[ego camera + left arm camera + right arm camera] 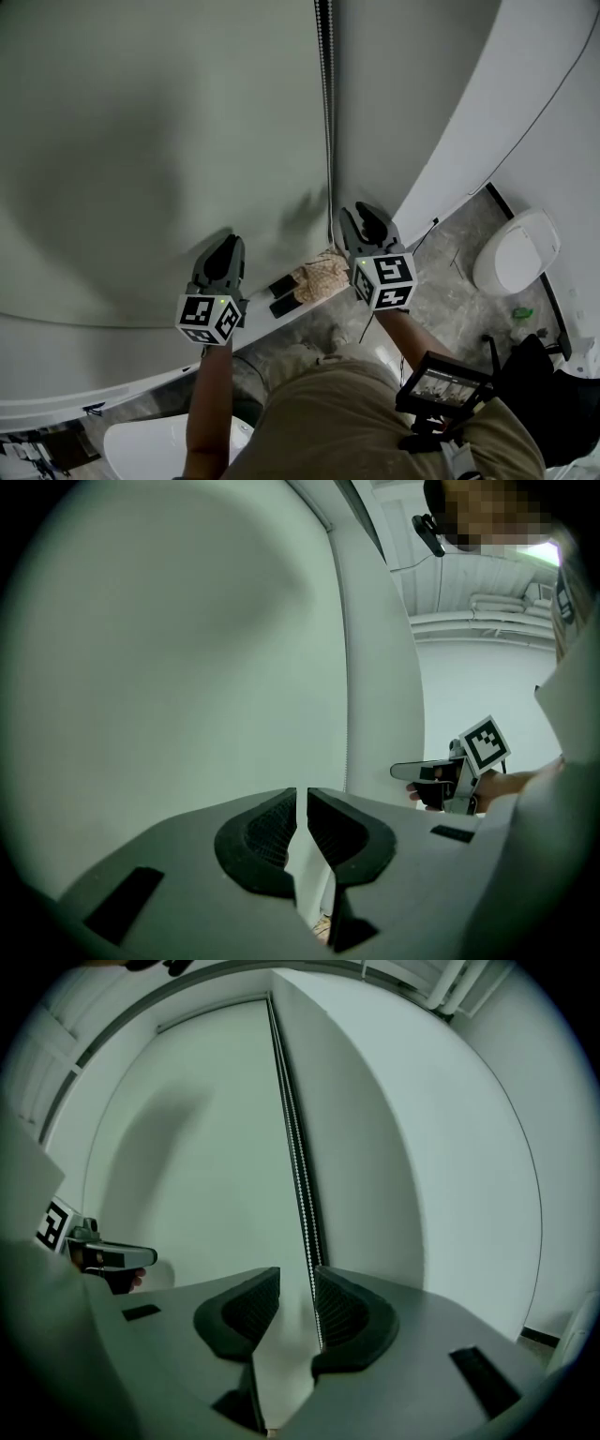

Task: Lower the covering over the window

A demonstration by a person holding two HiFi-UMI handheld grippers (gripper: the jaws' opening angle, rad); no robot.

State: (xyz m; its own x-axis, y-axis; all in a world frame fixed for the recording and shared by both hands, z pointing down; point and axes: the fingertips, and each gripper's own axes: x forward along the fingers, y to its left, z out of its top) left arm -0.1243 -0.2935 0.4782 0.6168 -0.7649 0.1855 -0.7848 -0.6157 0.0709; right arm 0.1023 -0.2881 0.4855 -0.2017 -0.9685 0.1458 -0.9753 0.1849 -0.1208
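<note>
A pale grey blind hangs over the window and fills most of every view. Its bead chain drops straight down the blind's right edge. My right gripper is up at the chain's lower end. In the right gripper view the jaws stand open with the chain running down between them, close by the right pad. My left gripper points at the bare blind further left. Its jaws are shut to a thin slit and hold nothing. Each gripper view shows the other gripper at its side.
A patterned cloth and two dark flat items lie on the sill below the grippers. The white window reveal curves away at the right. A white fixture stands on the stone floor at the right.
</note>
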